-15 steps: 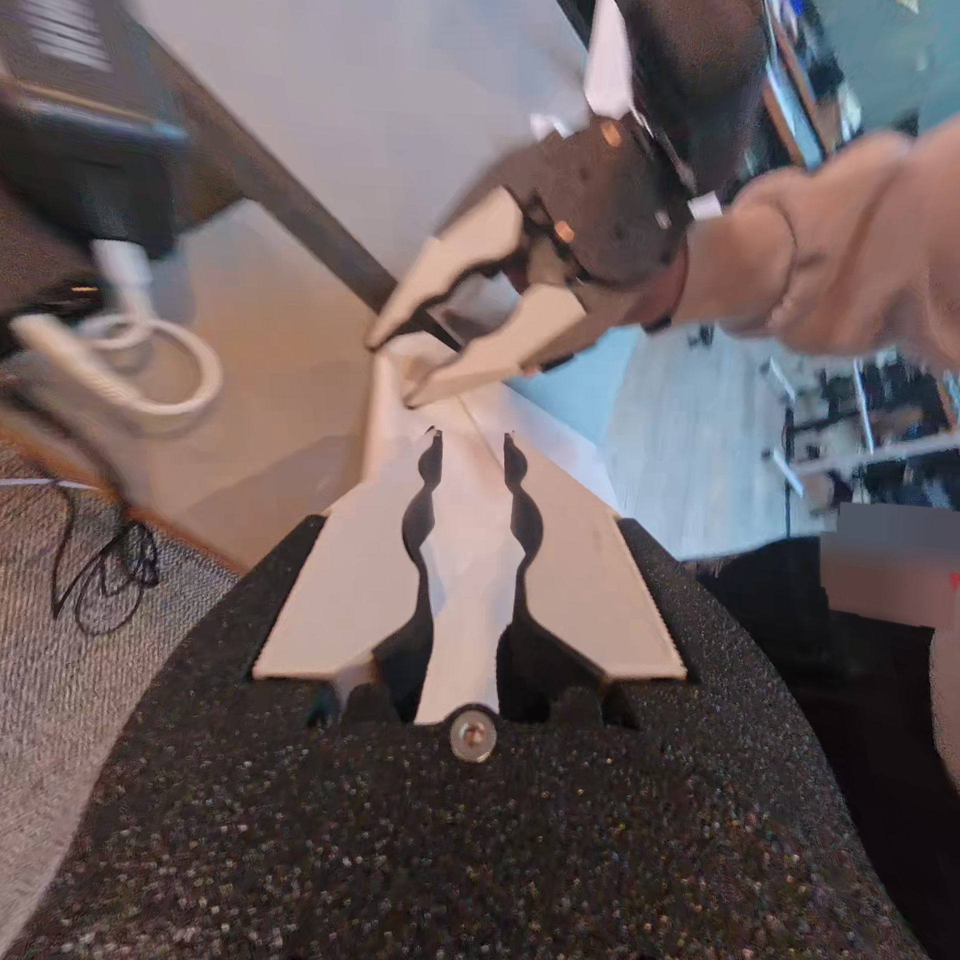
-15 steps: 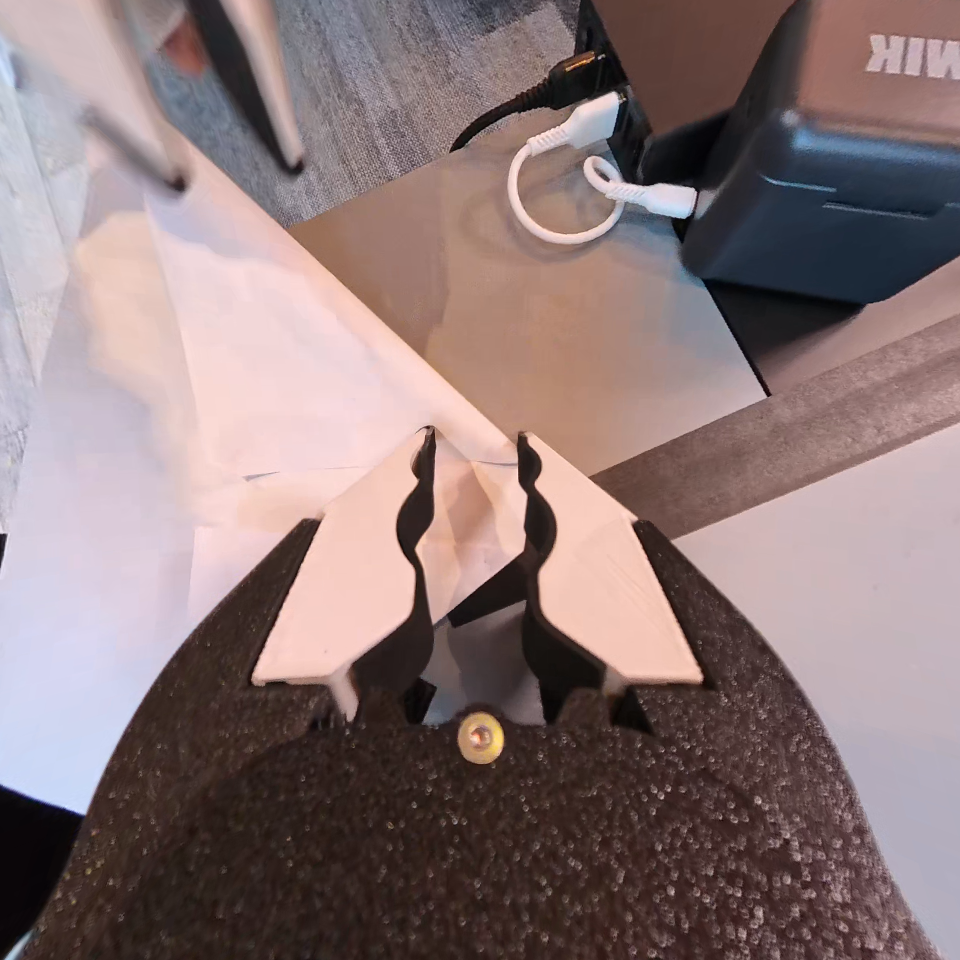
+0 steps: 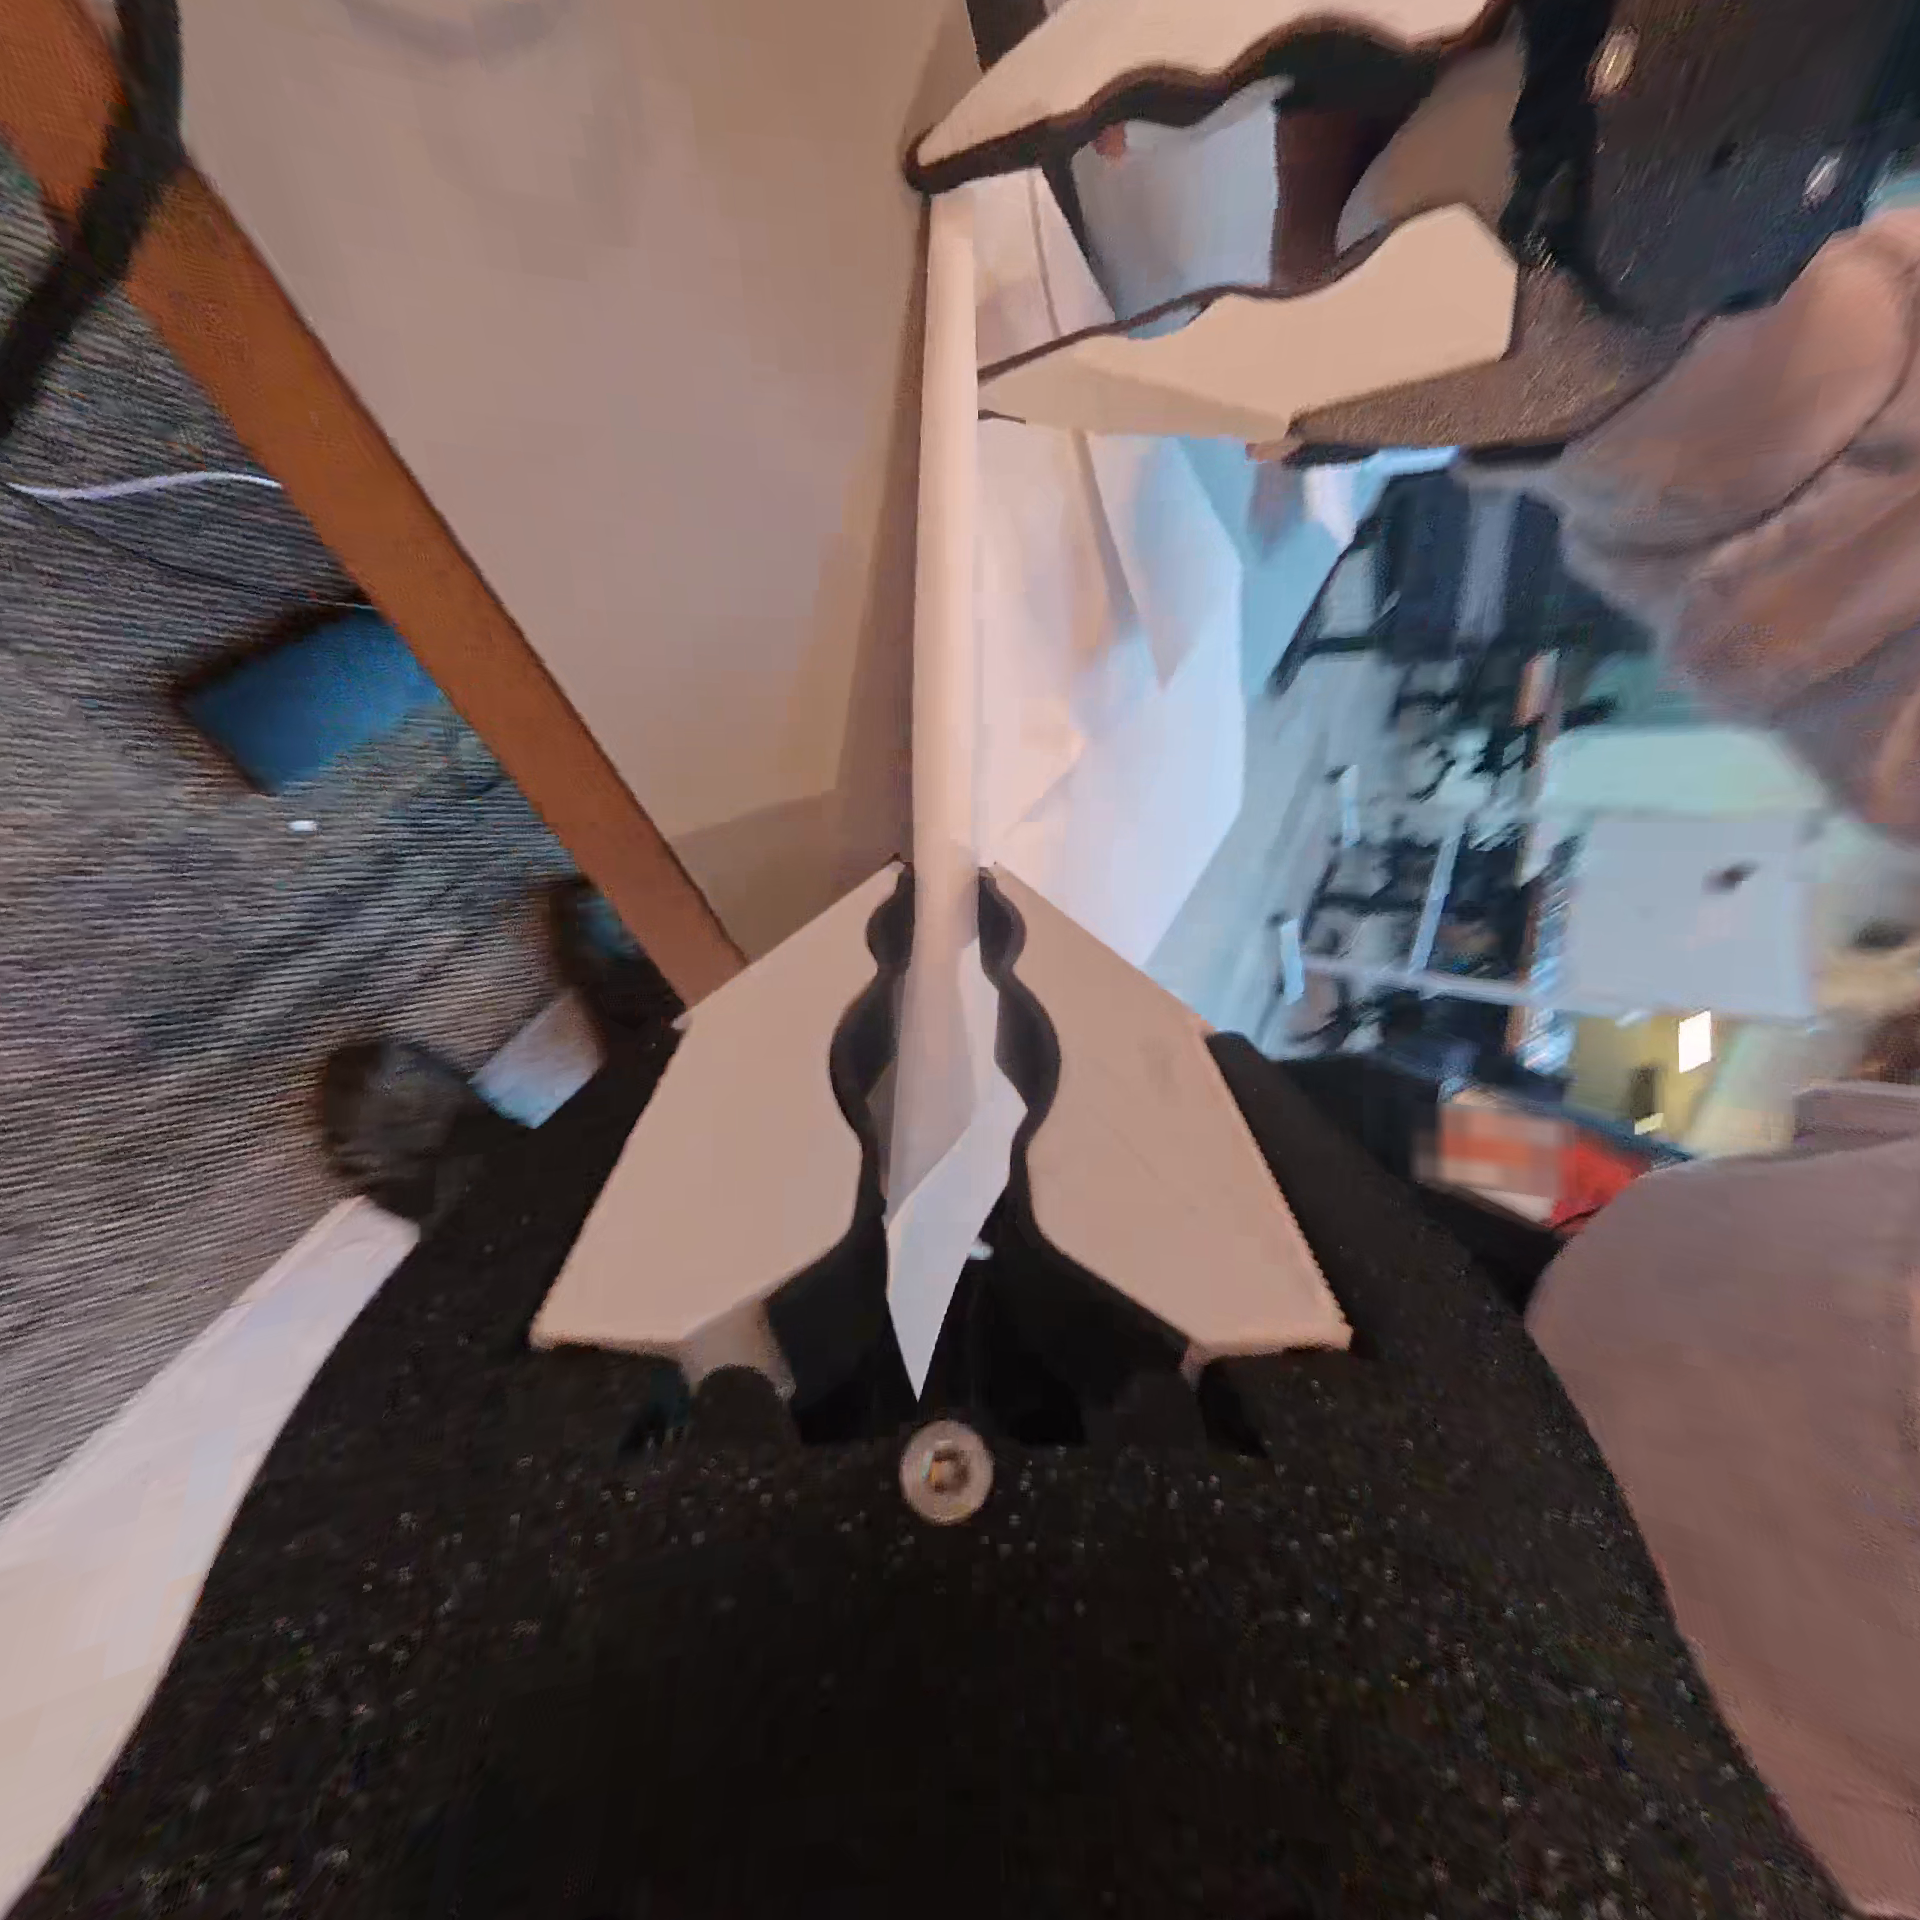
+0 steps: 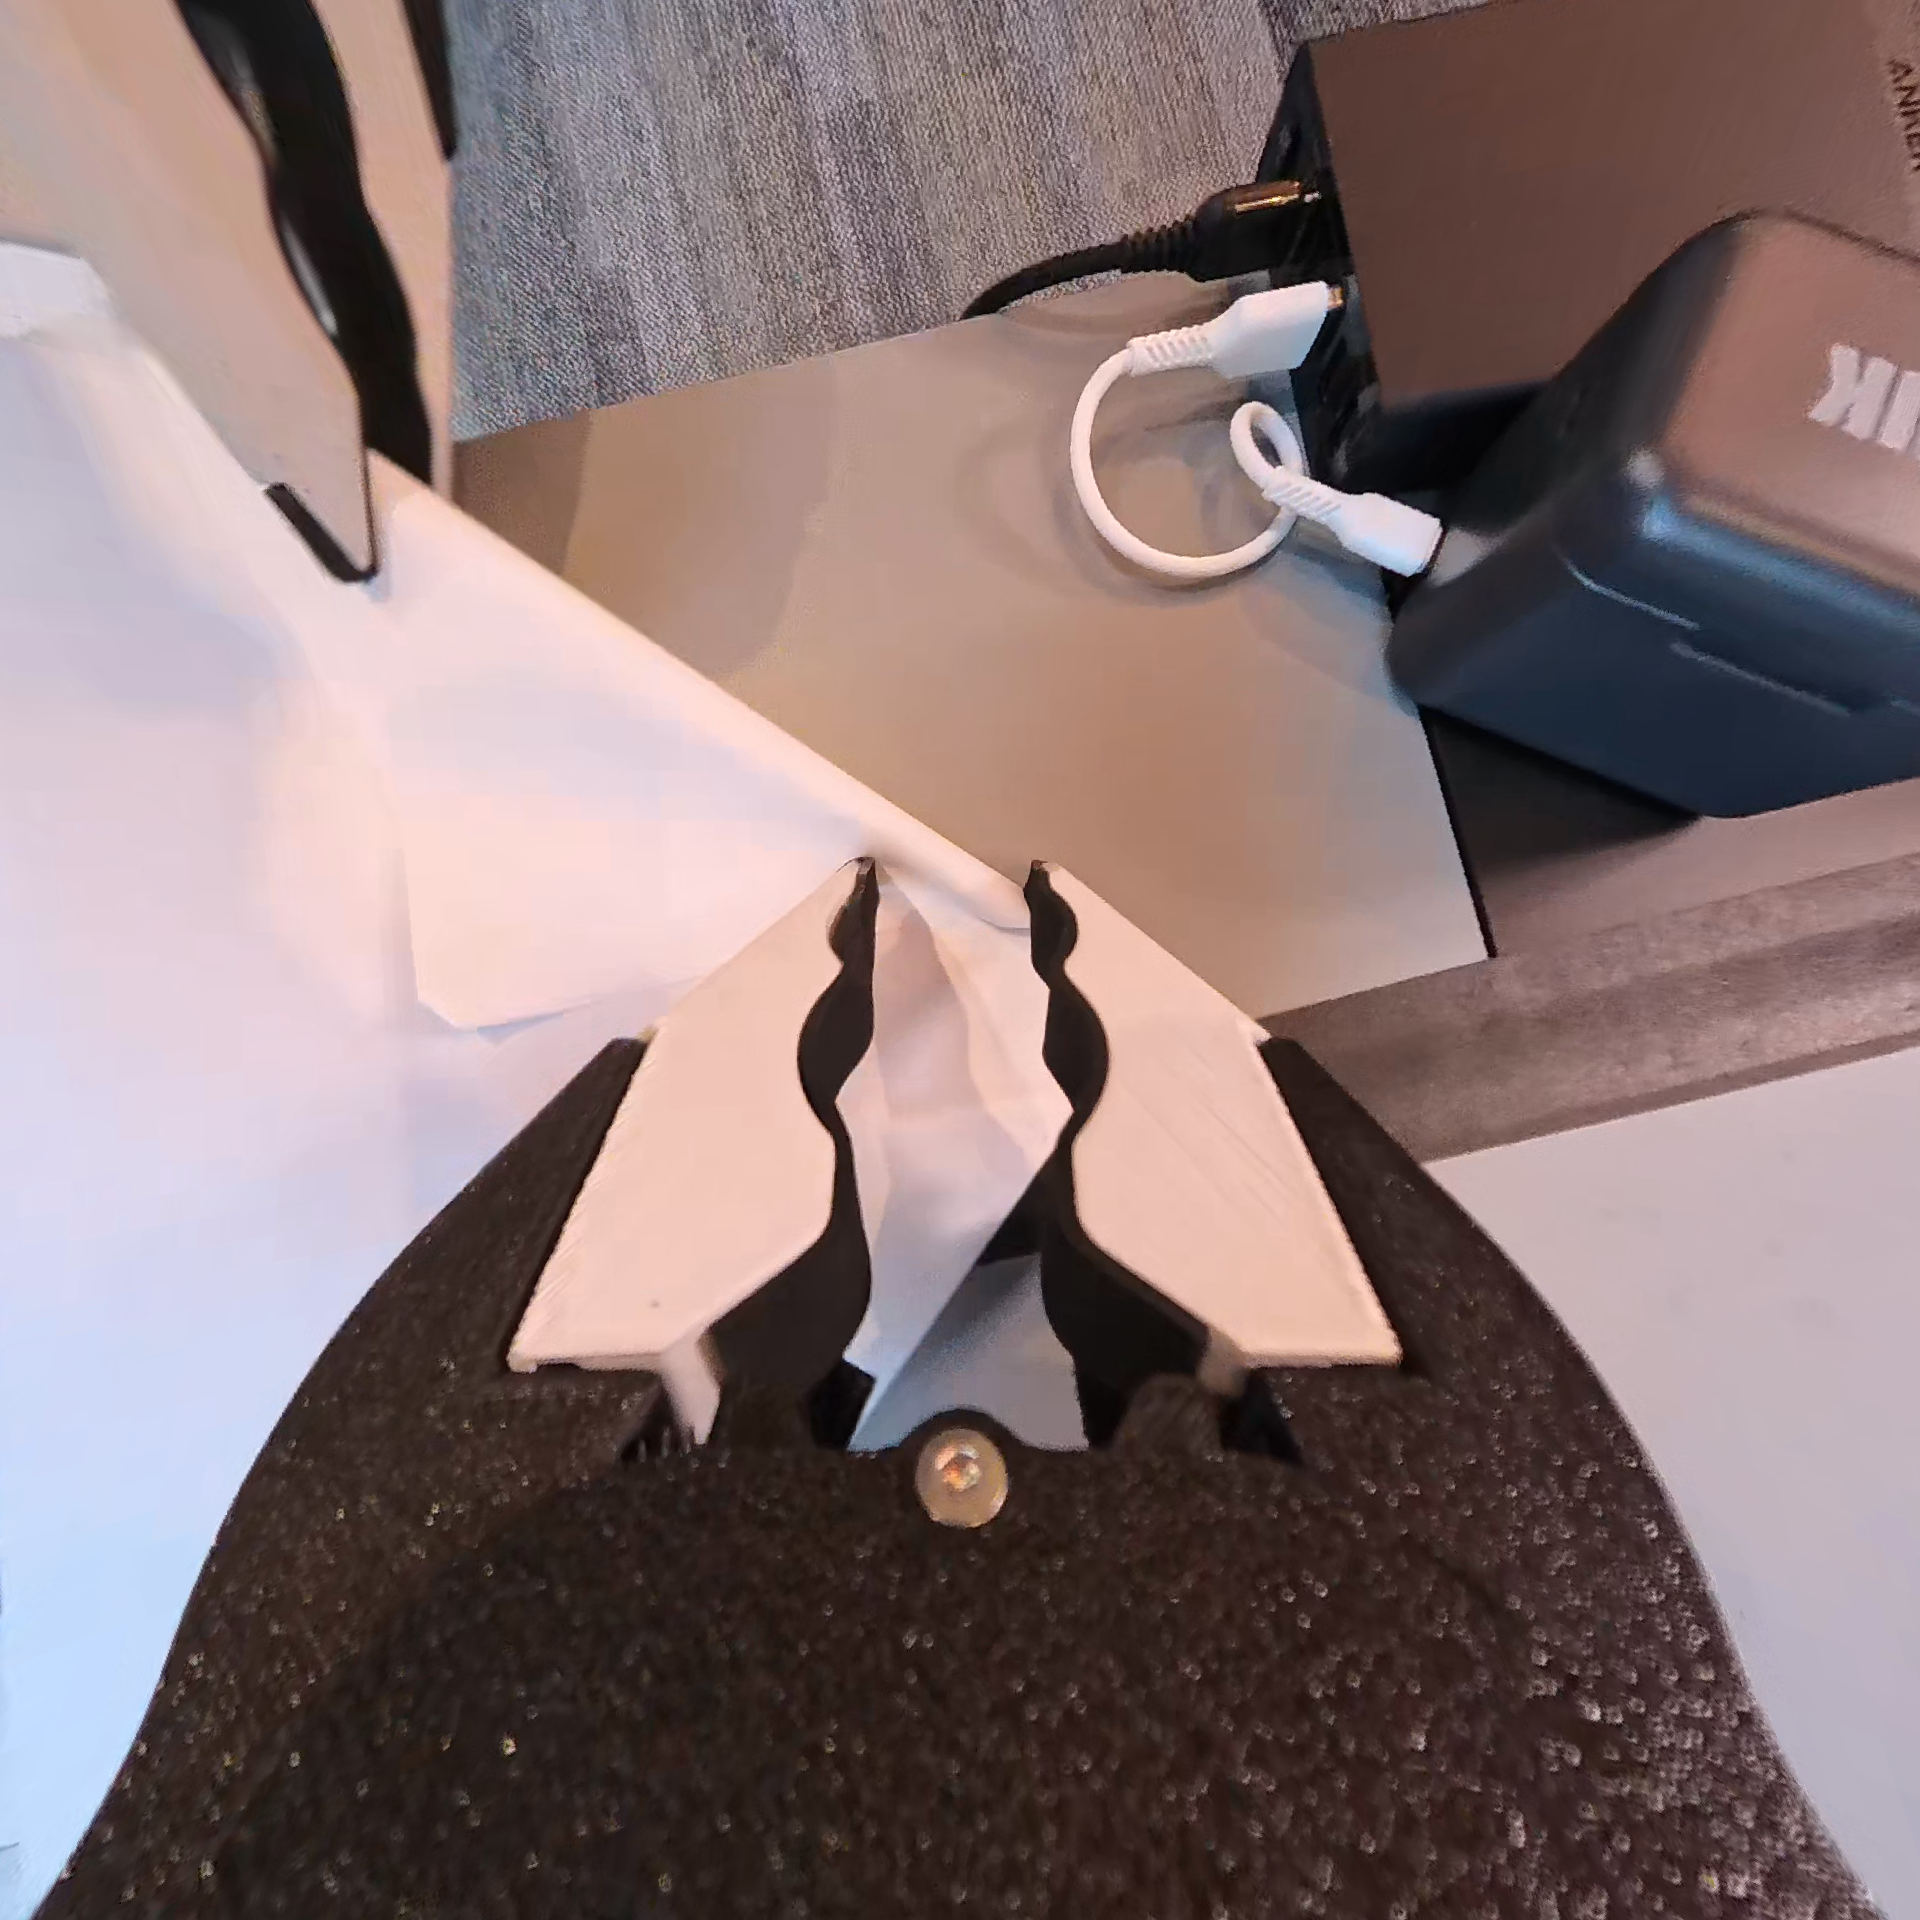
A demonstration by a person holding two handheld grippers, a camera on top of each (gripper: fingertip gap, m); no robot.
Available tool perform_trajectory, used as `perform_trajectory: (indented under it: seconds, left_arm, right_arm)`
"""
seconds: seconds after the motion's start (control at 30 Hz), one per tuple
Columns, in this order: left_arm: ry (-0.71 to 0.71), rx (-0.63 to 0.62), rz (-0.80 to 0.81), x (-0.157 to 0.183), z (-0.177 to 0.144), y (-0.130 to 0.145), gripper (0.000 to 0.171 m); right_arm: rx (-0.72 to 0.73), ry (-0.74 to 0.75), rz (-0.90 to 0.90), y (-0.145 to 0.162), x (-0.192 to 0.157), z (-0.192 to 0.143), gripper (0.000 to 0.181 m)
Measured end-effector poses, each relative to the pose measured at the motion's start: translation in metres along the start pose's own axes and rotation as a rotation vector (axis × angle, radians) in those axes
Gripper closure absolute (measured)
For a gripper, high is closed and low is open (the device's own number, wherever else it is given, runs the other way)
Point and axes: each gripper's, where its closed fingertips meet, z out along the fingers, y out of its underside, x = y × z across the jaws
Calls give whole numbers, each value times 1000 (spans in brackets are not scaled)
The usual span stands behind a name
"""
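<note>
Both hand-held grippers (image 3: 943, 883) (image 4: 951, 883) pinch white paper (image 3: 945, 623).

- White paper sheet (image 3: 945, 644): folded, seen edge-on in the left wrist view, running from 6 toward 12 o'clock.
- In the right wrist view it spreads creased toward 9 o'clock, one corner tucked at 6.

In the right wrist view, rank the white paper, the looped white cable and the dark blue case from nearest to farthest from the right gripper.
1. White paper: between the right gripper fingers, spreading left.
2. Looped white cable: ahead, to the right, on the tan surface.
3. Dark blue case: far right, just beyond the cable.
</note>
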Motion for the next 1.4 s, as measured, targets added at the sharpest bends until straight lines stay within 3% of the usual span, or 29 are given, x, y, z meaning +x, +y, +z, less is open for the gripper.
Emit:
perform_trajectory:
  seconds: [0.2,0.43,0.83,0.97,1.1,1.17,1.3,1.4]
  left_arm:
    - [120,165,-219,3,7,9,165]
    - [106,206,-243,-3,10,15,170]
    - [129,224,-250,-4,8,16,170]
    - [49,278,-191,-13,-15,6,163]
    - [-102,279,6,-10,-35,-15,163]
    - [-112,237,82,1,-27,-26,163]
    - [-172,89,251,11,19,-39,164]
    - [-283,-16,340,-1,42,-43,171]
  right_arm:
    - [-12,46,0,-3,-6,1,153]
    - [17,81,13,-2,-14,-7,153]
    - [2,13,10,2,-17,-1,152]
    - [-20,-14,2,1,-17,0,151]
    - [-37,-21,-35,1,-17,0,151]
    - [-43,-31,-36,1,-18,0,151]
    - [-42,-28,-42,1,-18,0,152]
    - [-35,-26,-49,2,-18,0,152]
